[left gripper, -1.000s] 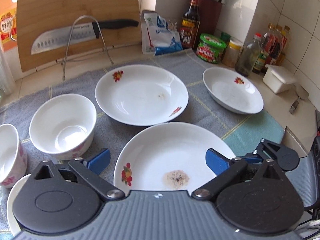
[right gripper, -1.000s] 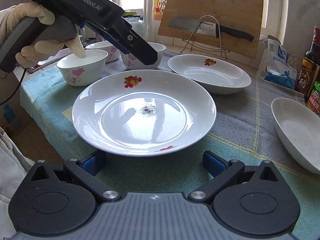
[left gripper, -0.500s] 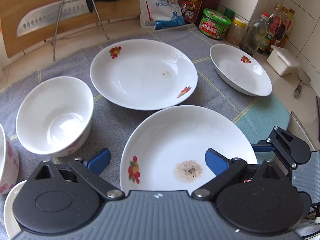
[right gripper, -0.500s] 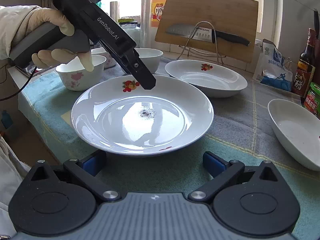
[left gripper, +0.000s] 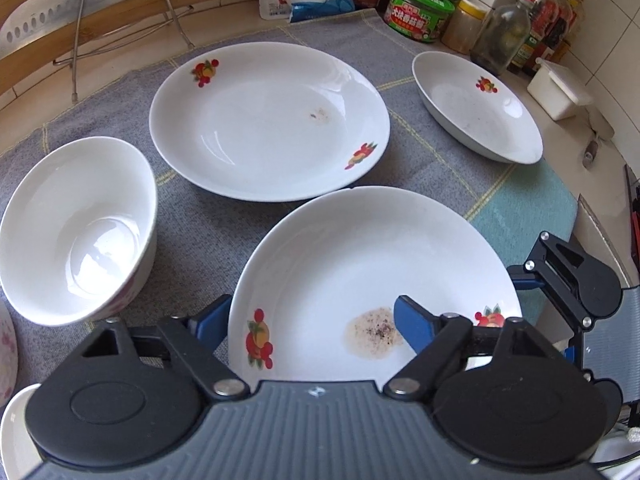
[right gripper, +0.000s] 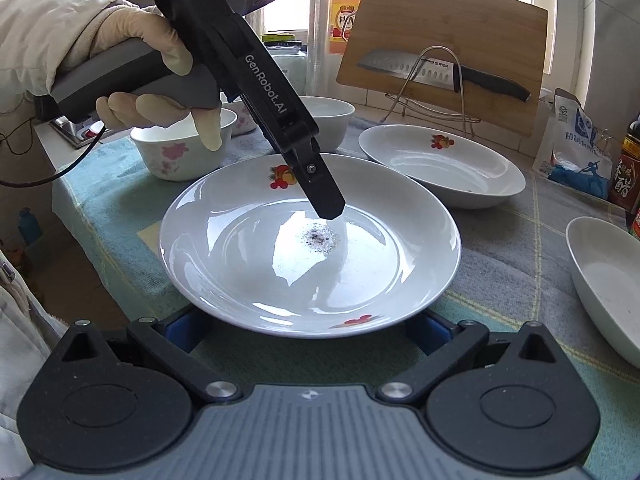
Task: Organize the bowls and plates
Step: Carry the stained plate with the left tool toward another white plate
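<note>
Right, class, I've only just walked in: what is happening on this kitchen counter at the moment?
A person holds a gripper in each hand, sorting crockery on a grey-green cloth. Both grippers are open at the nearest plate, the one with a speckled stain. The left gripper straddles one side of its rim, one finger tip over the plate; the right gripper waits at the opposite edge. Nothing is lifted or stacked yet: a second plate, an oval dish and a bowl sit apart.
</note>
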A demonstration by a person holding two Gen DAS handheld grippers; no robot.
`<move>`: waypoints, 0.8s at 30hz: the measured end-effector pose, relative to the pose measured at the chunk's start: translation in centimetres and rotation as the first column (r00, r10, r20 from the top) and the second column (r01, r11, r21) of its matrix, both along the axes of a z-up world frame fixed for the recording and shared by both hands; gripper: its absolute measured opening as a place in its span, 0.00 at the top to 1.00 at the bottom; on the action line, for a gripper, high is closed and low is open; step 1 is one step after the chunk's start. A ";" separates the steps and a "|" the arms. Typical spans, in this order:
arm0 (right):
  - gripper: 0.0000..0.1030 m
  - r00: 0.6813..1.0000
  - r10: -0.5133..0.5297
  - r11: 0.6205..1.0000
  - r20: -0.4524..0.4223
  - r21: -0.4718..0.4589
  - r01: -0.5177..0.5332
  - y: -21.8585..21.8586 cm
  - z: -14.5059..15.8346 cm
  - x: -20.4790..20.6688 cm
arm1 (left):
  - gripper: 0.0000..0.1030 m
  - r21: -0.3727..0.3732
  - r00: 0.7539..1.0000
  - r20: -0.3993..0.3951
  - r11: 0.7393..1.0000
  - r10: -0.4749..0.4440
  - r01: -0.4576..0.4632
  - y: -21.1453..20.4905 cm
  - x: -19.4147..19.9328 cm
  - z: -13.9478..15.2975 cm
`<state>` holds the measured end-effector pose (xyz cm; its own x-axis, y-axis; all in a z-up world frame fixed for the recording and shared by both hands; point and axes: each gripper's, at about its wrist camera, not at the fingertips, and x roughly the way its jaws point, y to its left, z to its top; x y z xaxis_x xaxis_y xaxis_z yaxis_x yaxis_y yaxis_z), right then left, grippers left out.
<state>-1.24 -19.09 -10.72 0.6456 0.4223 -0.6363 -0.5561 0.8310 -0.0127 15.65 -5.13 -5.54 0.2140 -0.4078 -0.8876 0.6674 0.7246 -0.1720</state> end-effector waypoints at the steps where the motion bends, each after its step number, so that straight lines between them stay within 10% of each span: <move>1: 0.00 1.000 0.002 1.000 -0.002 -0.003 -0.002 0.0 0.0 0.1 | 0.20 0.003 1.000 -0.005 1.000 -0.011 0.011 -0.1 0.1 -0.1; 24: 0.00 0.997 0.009 0.999 -0.071 -0.043 -0.012 0.5 0.6 0.9 | 0.20 0.045 0.988 -0.112 0.992 -0.111 0.116 -1.5 1.7 -0.4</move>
<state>-0.34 -18.61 -10.11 0.5939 0.4000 -0.6981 -0.5655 0.8247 -0.0085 17.38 -6.63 -5.98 0.0702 -0.3772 -0.9235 0.7252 0.6550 -0.2124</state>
